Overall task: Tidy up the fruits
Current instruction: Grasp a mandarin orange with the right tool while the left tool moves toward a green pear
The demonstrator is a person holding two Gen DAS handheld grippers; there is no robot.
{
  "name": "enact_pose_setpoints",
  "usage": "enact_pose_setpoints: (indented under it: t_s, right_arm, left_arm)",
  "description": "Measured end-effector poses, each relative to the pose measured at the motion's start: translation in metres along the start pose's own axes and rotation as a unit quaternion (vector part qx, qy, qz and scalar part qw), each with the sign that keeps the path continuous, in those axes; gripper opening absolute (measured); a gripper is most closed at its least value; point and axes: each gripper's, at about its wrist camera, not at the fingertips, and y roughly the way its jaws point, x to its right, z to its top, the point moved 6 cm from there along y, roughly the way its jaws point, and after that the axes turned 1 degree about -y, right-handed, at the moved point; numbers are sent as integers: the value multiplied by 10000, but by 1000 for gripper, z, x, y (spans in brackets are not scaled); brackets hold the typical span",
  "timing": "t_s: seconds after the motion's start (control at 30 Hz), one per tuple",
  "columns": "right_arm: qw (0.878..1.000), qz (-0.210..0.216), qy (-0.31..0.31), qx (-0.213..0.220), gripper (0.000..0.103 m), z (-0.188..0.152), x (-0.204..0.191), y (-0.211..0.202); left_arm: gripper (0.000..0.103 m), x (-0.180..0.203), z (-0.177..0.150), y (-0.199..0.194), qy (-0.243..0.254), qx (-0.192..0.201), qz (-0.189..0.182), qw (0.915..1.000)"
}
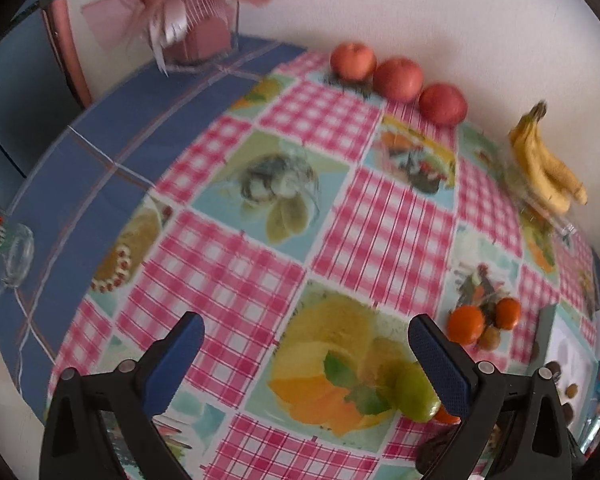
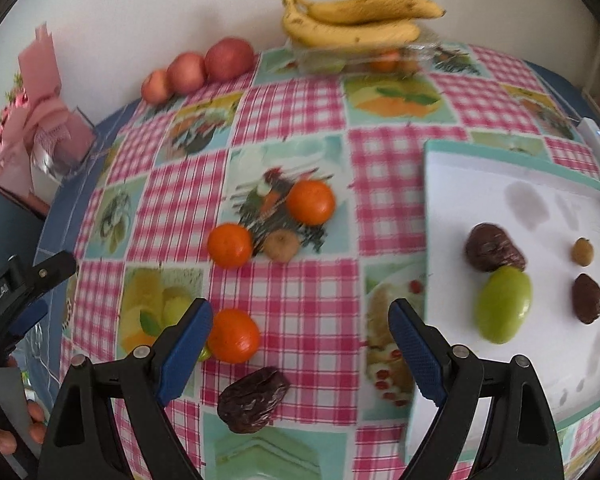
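The right claw [image 2: 300, 340] is hanging released over the pink checked bench [image 2: 292, 288], an orange round tangerine [image 2: 234, 335] touching its left pad and a wrinkled dark date [image 2: 253, 399] lying beneath. The left claw [image 1: 306, 354] is also gaping, empty. A glossy green oval fruit [image 2: 503, 305] is sitting in the white shallow tray [image 2: 460, 184].

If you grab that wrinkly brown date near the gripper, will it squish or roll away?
The date looks wrinkled and soft, so it would probably dent a little. Its lumpy, oblong shape likely keeps it from rolling far. Its glossy skin may be sticky rather than slippery.
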Motion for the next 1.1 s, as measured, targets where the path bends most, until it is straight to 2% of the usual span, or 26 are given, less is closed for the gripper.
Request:
enact_pose_setpoints:
  t_s: [0.13,0.23,0.6,0.9,0.97,1.1]
  right_arm:
    - [9997,-37,-74,-219,90,-7,-5,15]
    - [9994,-38,-86,-339,90,-10,-7,22]
    - [9985,-99,-214,-487,88,-14,-18,35]
    - [9981,349,-128,-481,57,-11,-28,34]
    - [9972,534,-55,-514,46,-11,-30,35]
    - [9966,651,-58,-507,37,-11,-36,36]
  left_arm:
    - [103,-1,-9,22,-53,-313,101,9994]
    - [103,-3,-12,29,-97,-395,100,9991]
    - [103,1,-9,30,-32,-377,0,9993]
    - [103,4,-9,29,7,-365,-103,9993]
    - [103,5,-9,29,16,-365,-120,9993]
    - [103,7,-10,30,52,-392,-168,9991]
